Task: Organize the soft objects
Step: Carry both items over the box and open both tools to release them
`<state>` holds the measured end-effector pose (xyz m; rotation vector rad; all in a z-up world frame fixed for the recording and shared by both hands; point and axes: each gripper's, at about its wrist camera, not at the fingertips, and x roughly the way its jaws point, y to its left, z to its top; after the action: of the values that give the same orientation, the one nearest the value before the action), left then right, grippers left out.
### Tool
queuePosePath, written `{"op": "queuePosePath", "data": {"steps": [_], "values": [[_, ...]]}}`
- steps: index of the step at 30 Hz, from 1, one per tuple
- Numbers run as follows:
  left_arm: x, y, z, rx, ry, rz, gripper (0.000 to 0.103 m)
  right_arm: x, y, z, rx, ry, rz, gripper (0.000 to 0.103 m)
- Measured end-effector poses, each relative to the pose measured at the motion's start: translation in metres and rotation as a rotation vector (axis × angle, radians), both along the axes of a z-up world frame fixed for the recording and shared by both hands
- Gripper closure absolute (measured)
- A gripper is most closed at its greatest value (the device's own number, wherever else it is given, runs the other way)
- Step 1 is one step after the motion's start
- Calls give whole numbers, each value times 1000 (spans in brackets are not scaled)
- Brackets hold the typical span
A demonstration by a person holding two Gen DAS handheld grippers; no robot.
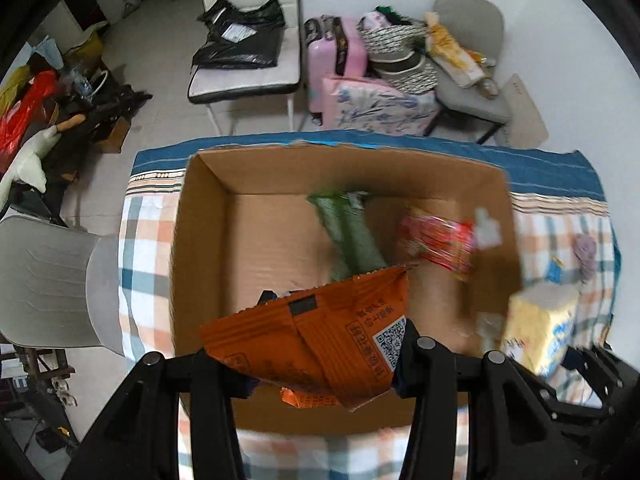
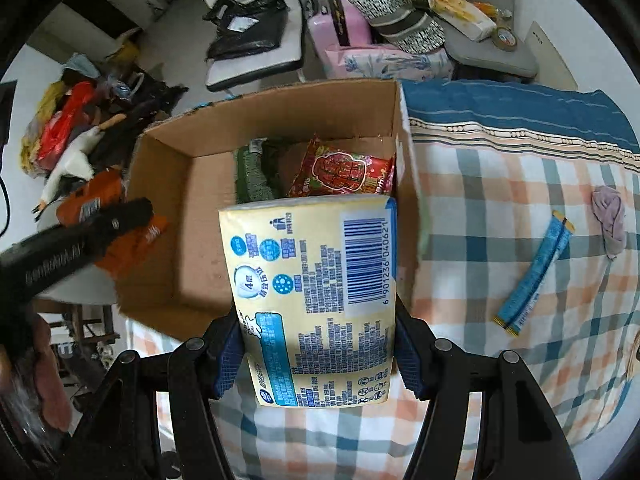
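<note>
Left gripper (image 1: 324, 360): clamped on orange snack packet (image 1: 320, 340), held over near edge of cardboard box (image 1: 200, 240).
Inside box: green pack (image 2: 252, 176), red candy bag (image 2: 344, 172).
Right gripper (image 2: 316, 352): closed on yellow tissue pack (image 2: 316, 288), pack above box's near right corner.
Right of box, on checked cloth (image 2: 480, 208): blue sachet (image 2: 532, 276), purple cloth knot (image 2: 610, 220).

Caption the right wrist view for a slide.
Right gripper holds a tissue pack over the box holding a red packet.
</note>
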<state>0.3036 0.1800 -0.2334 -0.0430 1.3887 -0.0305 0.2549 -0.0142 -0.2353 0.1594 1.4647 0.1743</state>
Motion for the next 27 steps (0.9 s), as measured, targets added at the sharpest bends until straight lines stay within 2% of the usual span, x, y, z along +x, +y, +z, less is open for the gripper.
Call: {"op": "queuePosePath", "data": {"steps": [9, 15, 19, 24, 27], "values": [[60, 26, -73, 34, 112, -22, 59, 33, 25, -72, -82, 110, -32, 37], [83, 29, -110, 39, 172, -39, 58, 43, 28, -100, -109, 156, -50, 37], [92, 29, -120, 40, 197, -37, 56, 47, 29, -108, -119, 178, -53, 37], [95, 37, -118, 30, 212, -1, 56, 53, 31, -116, -116, 203, -54, 35], [94, 41, -111, 23, 203, 10, 53, 53, 32, -114, -121, 196, -51, 25]]}}
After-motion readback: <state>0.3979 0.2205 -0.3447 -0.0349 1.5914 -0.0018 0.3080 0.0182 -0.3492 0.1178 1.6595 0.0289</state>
